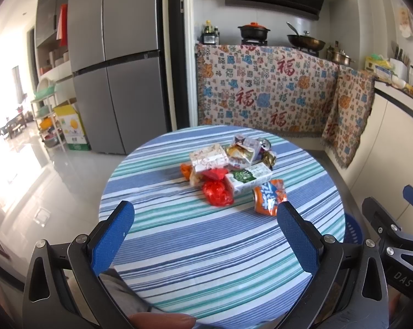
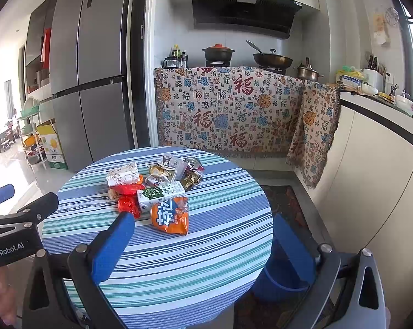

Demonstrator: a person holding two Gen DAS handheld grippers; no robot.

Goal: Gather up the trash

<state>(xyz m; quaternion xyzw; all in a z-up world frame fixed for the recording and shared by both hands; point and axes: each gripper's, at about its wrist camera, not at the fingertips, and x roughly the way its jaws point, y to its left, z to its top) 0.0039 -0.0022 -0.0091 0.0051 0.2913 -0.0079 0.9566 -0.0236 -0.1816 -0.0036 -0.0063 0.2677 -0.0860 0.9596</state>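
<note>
Both your left hand-held gripper (image 1: 205,219) and right hand-held gripper (image 2: 203,235) are spread wide and hold nothing. The trash pile (image 1: 231,170) lies ahead of both, mid-worktop (image 1: 206,260), untouched. Nearest your right hand-held gripper is the orange snack bag (image 2: 170,215); the blue bin (image 2: 277,282) sits below its right finger. Risk: the crinkly bag may slip, or a careless reach may scatter neighbouring wrappers.
</note>
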